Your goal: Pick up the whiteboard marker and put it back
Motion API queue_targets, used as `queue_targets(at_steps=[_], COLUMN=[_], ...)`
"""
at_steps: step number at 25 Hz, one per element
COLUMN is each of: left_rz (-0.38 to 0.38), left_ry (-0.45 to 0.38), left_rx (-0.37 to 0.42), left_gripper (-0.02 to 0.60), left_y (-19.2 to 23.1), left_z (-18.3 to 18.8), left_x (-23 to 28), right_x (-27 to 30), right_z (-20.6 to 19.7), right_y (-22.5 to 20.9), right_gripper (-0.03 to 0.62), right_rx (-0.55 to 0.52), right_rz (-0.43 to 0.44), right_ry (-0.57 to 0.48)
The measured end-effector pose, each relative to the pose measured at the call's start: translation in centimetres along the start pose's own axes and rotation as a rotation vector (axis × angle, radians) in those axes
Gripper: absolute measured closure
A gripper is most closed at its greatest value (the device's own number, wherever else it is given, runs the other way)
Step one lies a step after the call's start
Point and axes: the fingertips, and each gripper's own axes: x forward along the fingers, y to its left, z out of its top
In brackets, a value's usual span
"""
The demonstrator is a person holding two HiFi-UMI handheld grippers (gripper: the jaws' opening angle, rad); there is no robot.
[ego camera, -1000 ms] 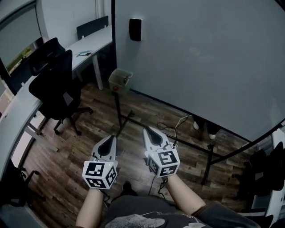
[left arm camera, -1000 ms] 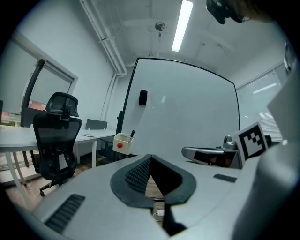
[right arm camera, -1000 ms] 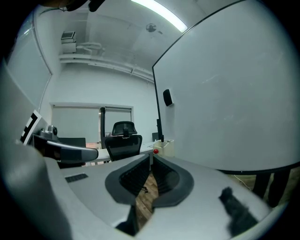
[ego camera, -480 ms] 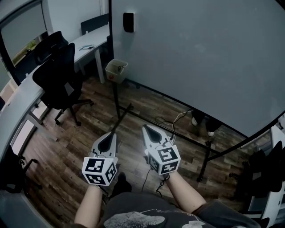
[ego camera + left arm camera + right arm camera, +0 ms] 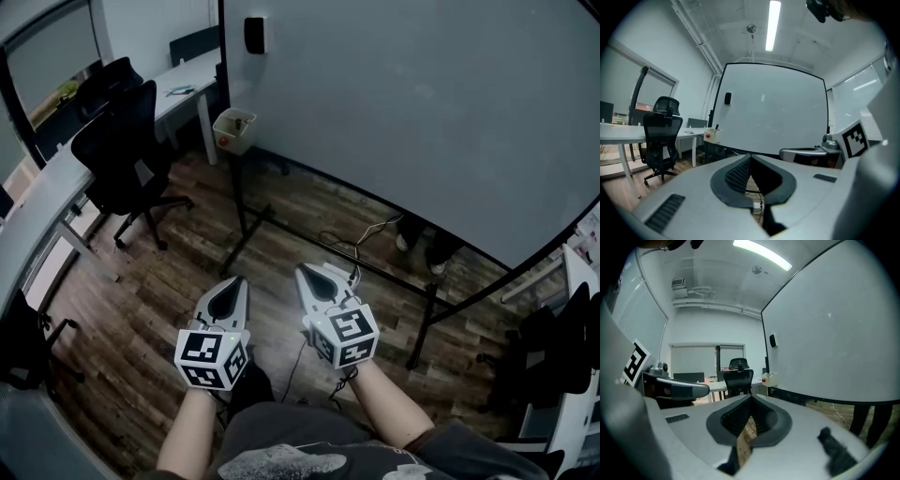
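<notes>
Head view, from the left: white desk (image 5: 37, 211) and black chair (image 5: 122, 155) on wood floor (image 5: 141, 281). Next, small pale box (image 5: 234, 129) at the left edge of the whiteboard (image 5: 422, 122). Upright in that box, in the left gripper view, what looks like the whiteboard marker (image 5: 716, 127), too small to be sure of. Lower down, left gripper (image 5: 232, 283), jaws closed together on nothing. Just beside it, right gripper (image 5: 305, 273), jaws likewise pressed together and empty. Both well apart from the box.

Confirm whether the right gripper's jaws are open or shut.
Shut: the right gripper has its jaw tips meeting, with only floor showing through behind them.
</notes>
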Motion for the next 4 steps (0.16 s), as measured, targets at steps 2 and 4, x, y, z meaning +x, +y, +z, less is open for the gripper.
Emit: queue_targets(at_steps=[2, 4], left_rz=[-0.002, -0.003], left_ry=[0.004, 0.007], left_rx=[-0.002, -0.006], left_gripper=[0.568, 0.568], left_y=[-0.9, -1.6], left_z=[-0.5, -1.0], left_x=[-0.7, -1.4], right_x=[-1.0, -1.9], right_z=[-0.4, -0.6], right_y=[0.3, 0.7], right_gripper=[0.572, 0.572], right_rx=[-0.002, -0.004], right_rz=[0.004, 0.008], right_ry=[0.004, 0.006])
